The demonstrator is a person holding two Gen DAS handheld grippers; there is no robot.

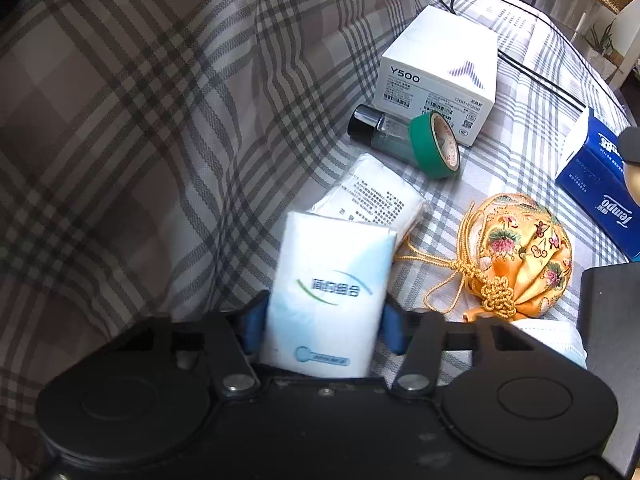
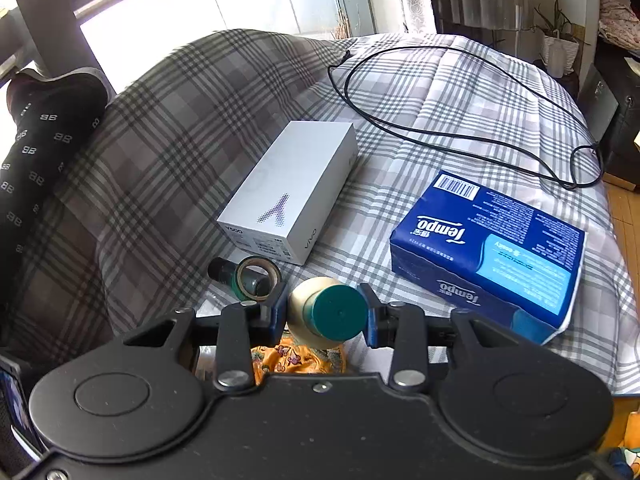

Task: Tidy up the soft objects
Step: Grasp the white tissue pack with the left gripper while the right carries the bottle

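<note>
A plaid-covered bed (image 2: pixel 460 92) holds a blue Tempo tissue pack (image 2: pixel 492 252) and a white phone box (image 2: pixel 296 188); the left gripper (image 1: pixel 325 320) clamps a white tissue packet (image 1: pixel 332 280); the right gripper (image 2: pixel 326 314) grips what seems a teal-capped bottle (image 2: pixel 334 312).

White tissue pack (image 1: pixel 328 292) upright (gripped).

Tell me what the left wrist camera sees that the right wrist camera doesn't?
Only the left wrist view: the left gripper shut on a white tissue pack, with a second white packet behind.
Only the right wrist view: the right gripper shut on a green-capped bottle, plus black patterned fabric.
Both: the white Y500 box, green tape roll, blue Tempo tissues, black cable.
</note>
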